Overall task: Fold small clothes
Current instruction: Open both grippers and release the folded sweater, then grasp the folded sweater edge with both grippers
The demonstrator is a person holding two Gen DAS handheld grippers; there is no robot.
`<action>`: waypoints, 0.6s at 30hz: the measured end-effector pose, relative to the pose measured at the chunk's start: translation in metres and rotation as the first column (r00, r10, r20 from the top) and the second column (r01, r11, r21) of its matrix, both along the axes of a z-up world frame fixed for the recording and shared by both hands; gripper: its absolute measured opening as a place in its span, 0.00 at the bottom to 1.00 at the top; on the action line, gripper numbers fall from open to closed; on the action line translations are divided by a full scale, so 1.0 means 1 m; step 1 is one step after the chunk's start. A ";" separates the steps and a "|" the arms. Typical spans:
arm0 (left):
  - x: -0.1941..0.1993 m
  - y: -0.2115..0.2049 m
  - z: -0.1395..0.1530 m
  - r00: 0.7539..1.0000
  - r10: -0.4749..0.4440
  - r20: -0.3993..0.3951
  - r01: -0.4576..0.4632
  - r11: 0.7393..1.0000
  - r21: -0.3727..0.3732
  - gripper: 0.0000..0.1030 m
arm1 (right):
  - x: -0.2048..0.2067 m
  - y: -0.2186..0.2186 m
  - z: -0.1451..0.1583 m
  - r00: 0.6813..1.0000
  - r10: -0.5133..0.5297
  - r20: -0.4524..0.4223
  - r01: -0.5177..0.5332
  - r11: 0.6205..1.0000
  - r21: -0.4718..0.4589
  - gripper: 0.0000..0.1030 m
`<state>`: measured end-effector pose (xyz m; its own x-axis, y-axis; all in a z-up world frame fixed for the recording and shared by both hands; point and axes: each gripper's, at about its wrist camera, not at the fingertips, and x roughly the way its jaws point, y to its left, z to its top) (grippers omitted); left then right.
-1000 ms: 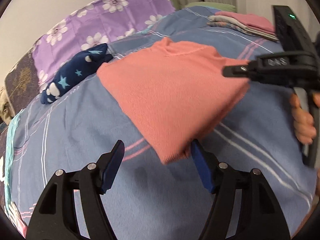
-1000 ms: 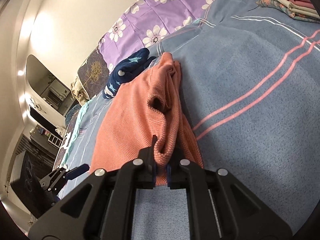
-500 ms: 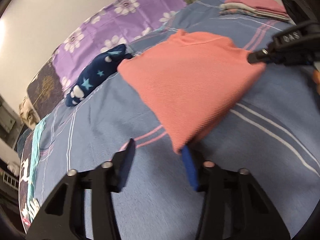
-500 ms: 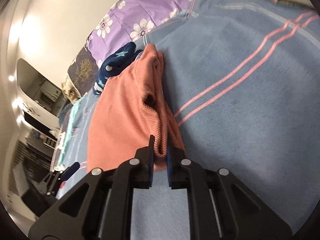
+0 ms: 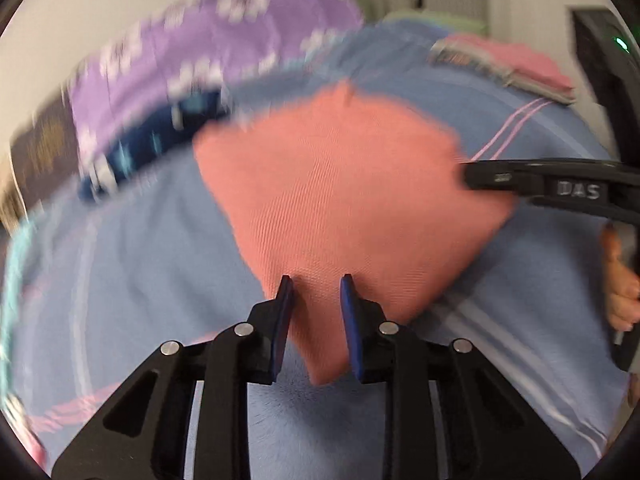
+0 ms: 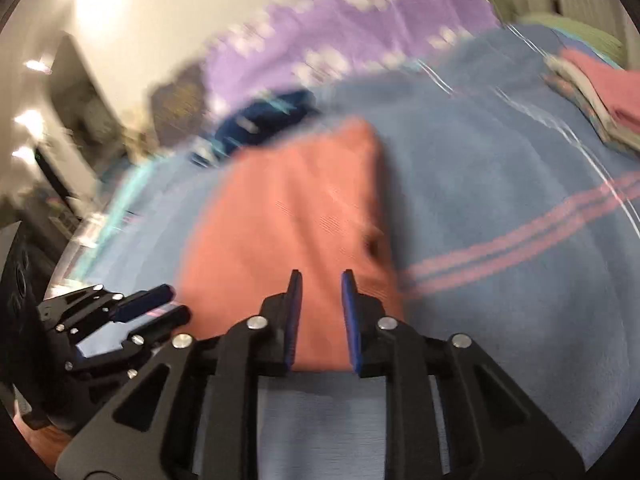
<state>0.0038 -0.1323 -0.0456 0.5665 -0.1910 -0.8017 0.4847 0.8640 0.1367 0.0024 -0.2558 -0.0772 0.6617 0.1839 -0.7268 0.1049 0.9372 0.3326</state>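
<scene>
A folded salmon-pink knit garment point(image 5: 340, 200) lies on the blue bedspread point(image 5: 120, 280); it also shows in the right wrist view point(image 6: 288, 220). My left gripper point(image 5: 316, 292) is part open, its blue pads on either side of the garment's near corner with gaps showing. My right gripper point(image 6: 320, 284) is part open over the garment's near edge and no longer pinches it. The right gripper also shows at the garment's right side in the left wrist view point(image 5: 468, 176). Both views are motion-blurred.
A navy star-print item point(image 5: 132, 152) lies beyond the garment. A purple floral pillow point(image 5: 224, 40) sits behind it. A stack of folded clothes point(image 5: 512, 68) rests at the far right. The bedspread point(image 6: 520, 300) has pink stripes.
My right gripper opened and let go of the garment's edge. My left gripper narrowed and moved in around the near corner. The garment now lies flatter.
</scene>
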 end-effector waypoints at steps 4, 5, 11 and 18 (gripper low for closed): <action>-0.004 0.010 0.002 1.000 0.006 0.006 -0.005 0.998 -0.068 0.31 | -0.002 -0.015 -0.005 1.000 0.011 -0.015 -0.009 0.997 0.081 0.00; -0.005 0.010 0.004 1.000 0.001 0.004 -0.001 0.998 -0.063 0.31 | -0.002 -0.013 -0.002 1.000 0.017 -0.018 -0.016 0.998 0.065 0.00; 0.003 0.011 0.034 0.995 -0.020 0.094 0.027 0.997 -0.074 0.34 | 0.010 -0.018 0.043 0.998 0.047 0.034 -0.046 0.999 -0.021 0.19; 0.065 0.019 0.039 0.990 0.115 0.077 -0.102 0.982 -0.157 0.59 | 0.066 -0.031 0.062 0.998 0.061 0.008 -0.060 0.998 -0.036 0.19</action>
<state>0.0683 -0.1132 -0.0063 0.6557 -0.2407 -0.7157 0.3790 0.9247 0.0361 0.0679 -0.2865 -0.0154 0.6567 0.1976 -0.7278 0.0447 0.9531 0.2992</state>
